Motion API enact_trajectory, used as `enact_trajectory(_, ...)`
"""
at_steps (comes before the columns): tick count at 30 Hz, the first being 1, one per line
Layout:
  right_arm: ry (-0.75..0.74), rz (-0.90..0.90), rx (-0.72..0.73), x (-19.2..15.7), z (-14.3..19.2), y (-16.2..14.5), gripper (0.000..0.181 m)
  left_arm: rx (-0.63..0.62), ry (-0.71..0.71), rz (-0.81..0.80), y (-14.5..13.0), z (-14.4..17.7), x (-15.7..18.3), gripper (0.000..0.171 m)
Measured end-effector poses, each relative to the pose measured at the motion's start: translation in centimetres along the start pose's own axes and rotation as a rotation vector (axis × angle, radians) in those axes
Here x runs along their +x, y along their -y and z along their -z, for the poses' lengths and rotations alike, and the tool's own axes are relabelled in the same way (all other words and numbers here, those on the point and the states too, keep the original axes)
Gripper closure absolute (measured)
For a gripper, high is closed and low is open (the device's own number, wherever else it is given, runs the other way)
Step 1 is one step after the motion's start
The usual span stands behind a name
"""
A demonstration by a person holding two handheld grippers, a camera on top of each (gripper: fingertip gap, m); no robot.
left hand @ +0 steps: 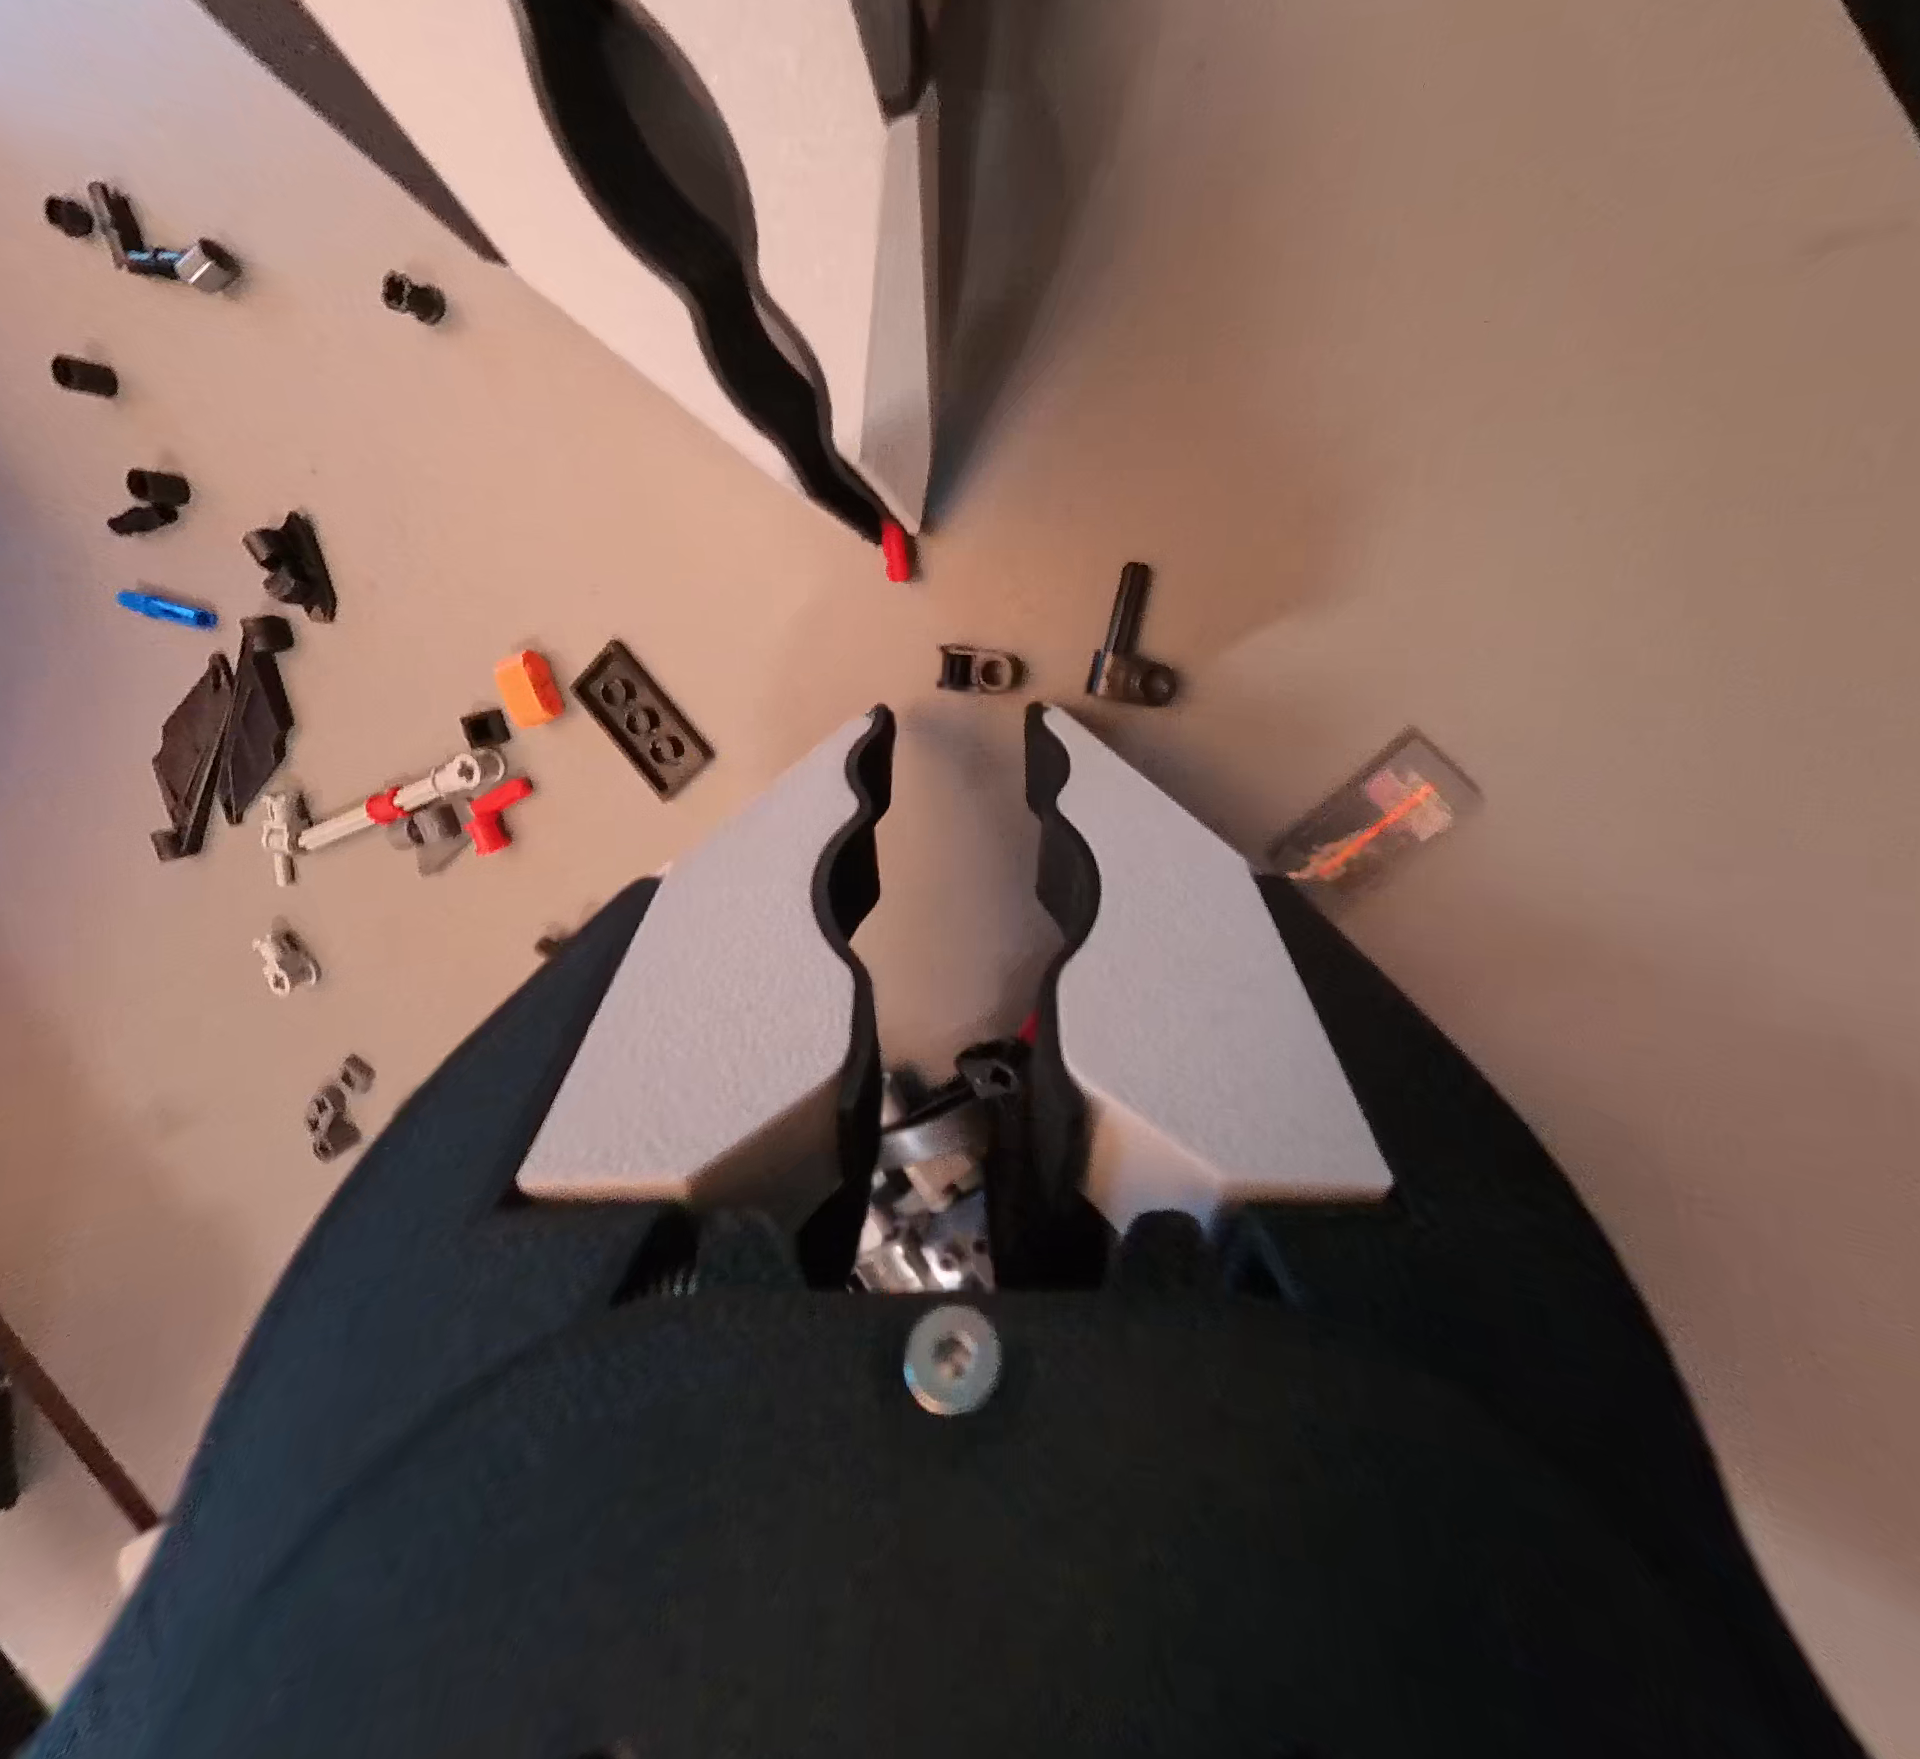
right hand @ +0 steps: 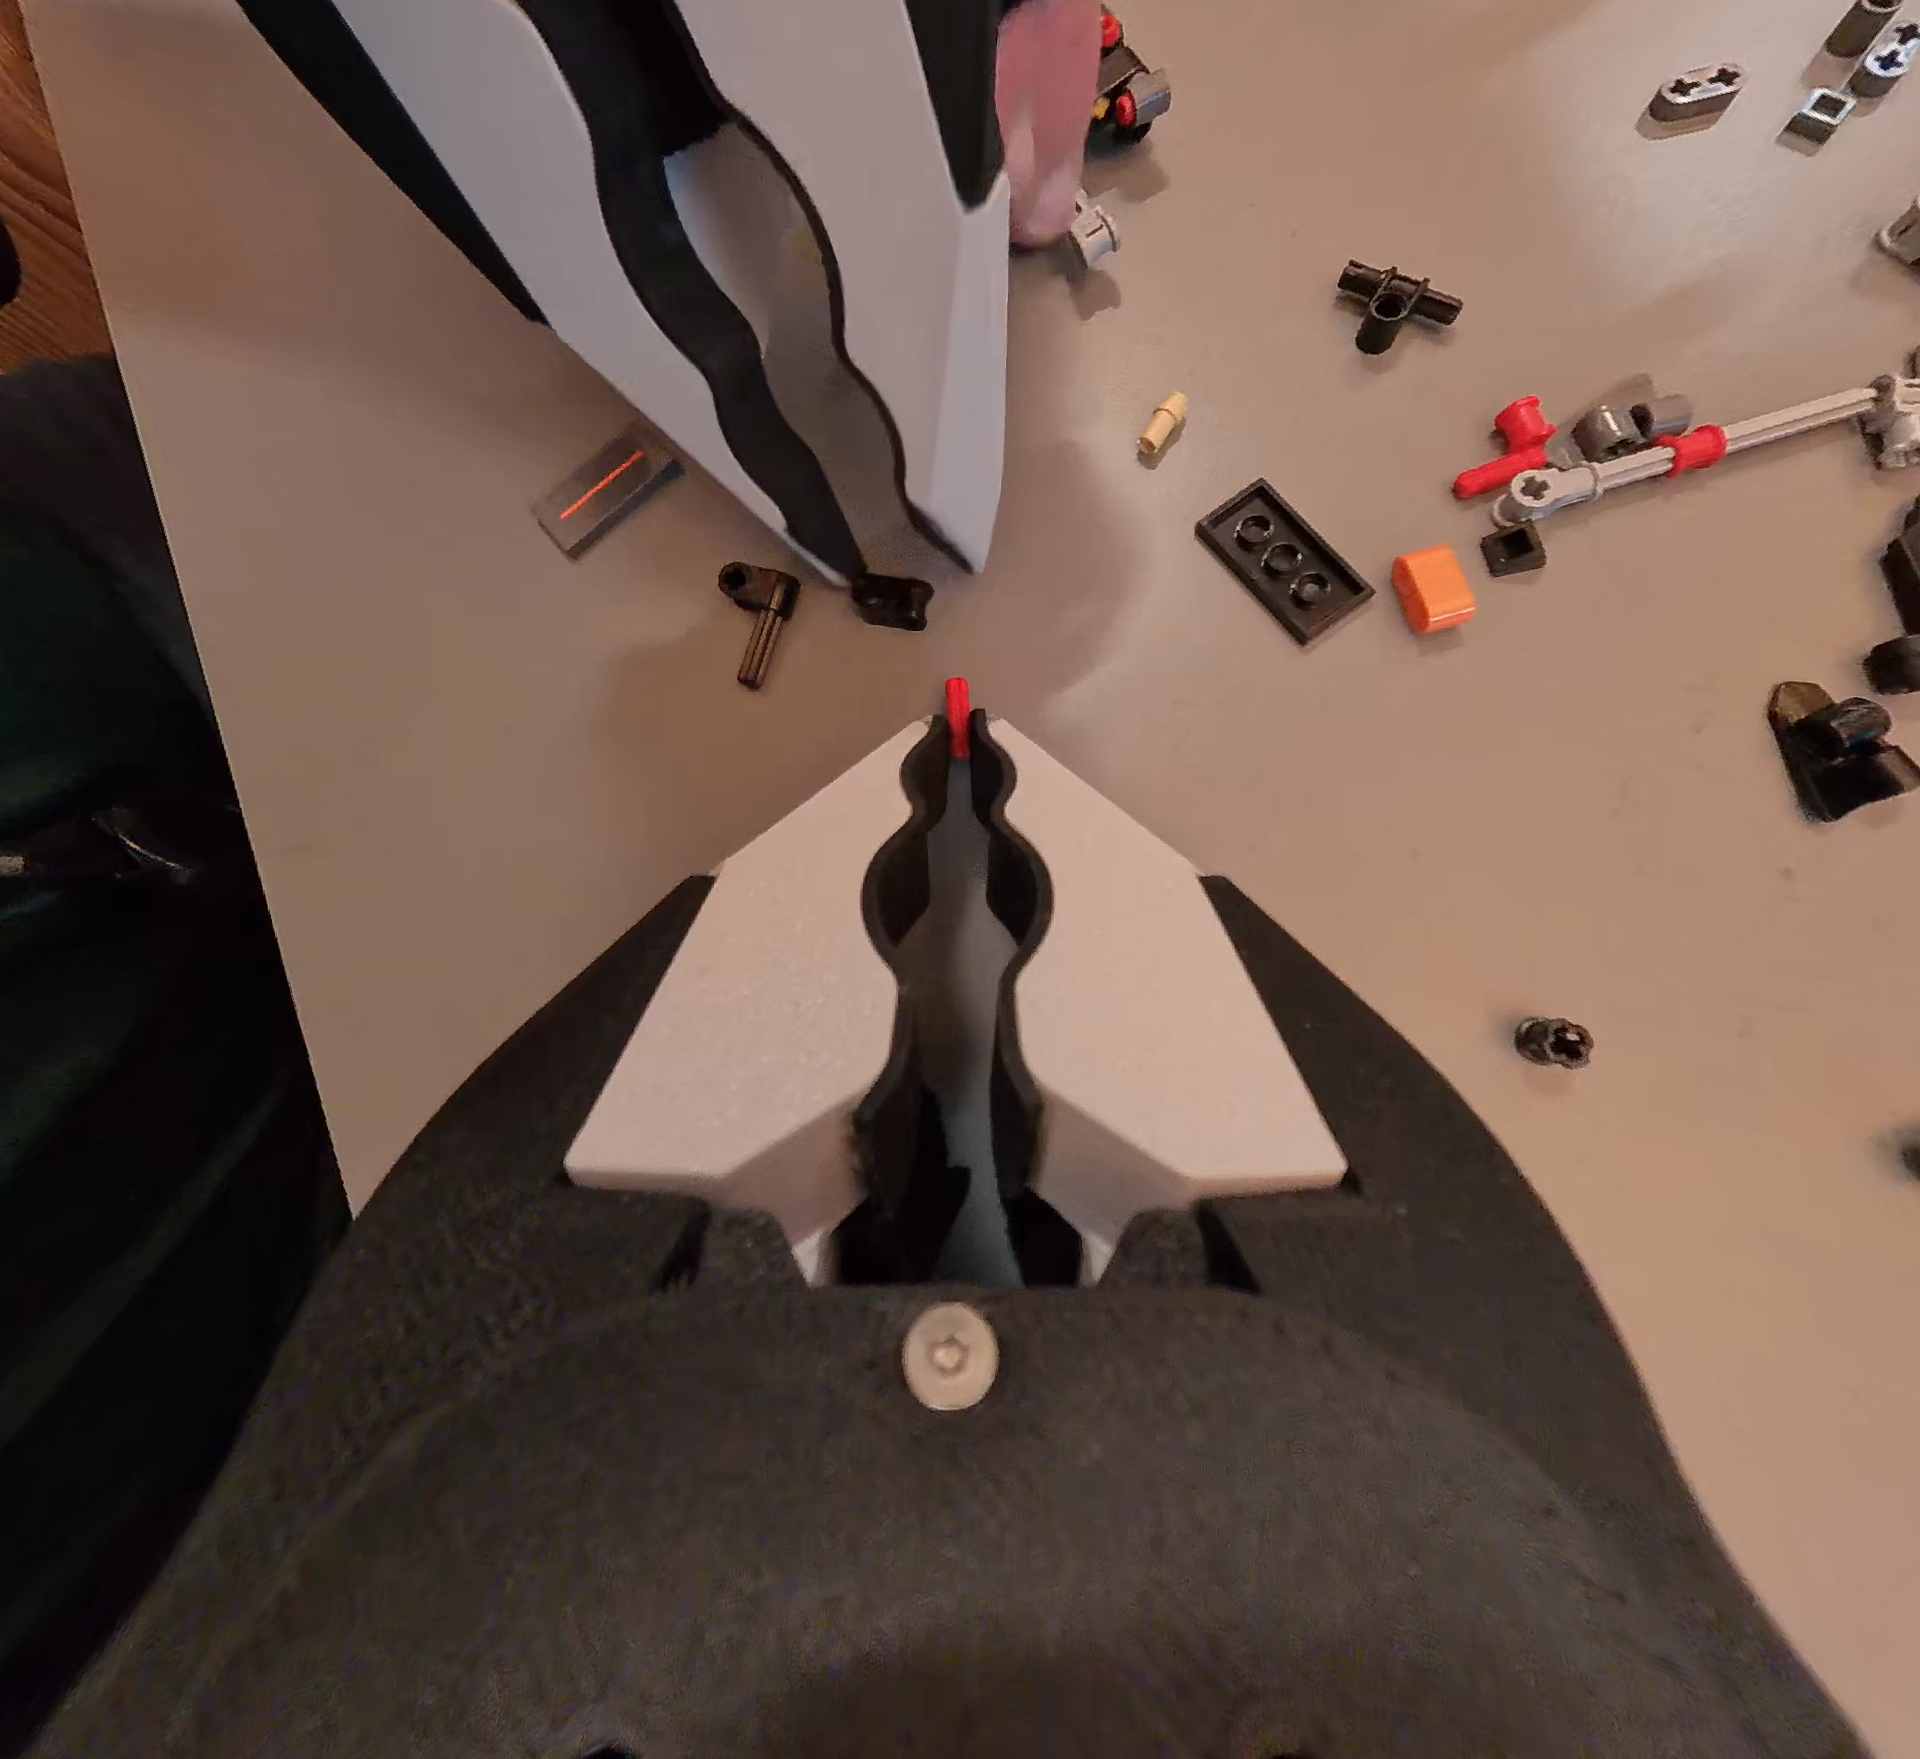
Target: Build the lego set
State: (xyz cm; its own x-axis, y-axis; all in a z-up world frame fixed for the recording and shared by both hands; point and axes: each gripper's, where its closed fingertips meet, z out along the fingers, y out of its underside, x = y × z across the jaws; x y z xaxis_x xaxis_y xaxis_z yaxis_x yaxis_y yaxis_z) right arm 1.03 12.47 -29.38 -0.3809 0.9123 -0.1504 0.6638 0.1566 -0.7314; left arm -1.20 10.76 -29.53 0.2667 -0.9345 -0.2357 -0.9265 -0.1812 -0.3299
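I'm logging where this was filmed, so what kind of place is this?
Probably a home or hobby tabletop: a plain beige table strewn with loose toy building pieces, and a strip of wooden floor beyond its edge.

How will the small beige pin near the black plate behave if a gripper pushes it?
The beige pin is round and lies on its side, so it probably rolls. It looks tiny, likely very light. The smooth table may let it skid.

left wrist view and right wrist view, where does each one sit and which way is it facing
Left wrist view: sits on the left claw, looking down at the table; its open fingers show, the right claw opposite.
Right wrist view: sits on the right claw, facing the left claw; its fingers pinch a red pin.
Shared: red pin, black plate, orange brick.
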Motion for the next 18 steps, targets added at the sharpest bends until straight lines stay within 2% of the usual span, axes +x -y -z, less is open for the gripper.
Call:
enact_trajectory(10,0.010,-0.002,-0.003,-0.07,-0.02,-0.02,0.180,0.024,-0.109,-0.019,0.66,-0.47,0.21,0.158)
enact_trajectory(14,0.019,0.006,-0.007,-0.16,-0.12,-0.01,0.180,0.042,-0.088,0.031,0.88,-0.58,0.12,0.159)
enact_trajectory(18,0.032,0.017,-0.011,-0.20,-0.29,0.13,0.180,0.039,-0.040,0.072,0.88,-0.57,-0.24,0.153)
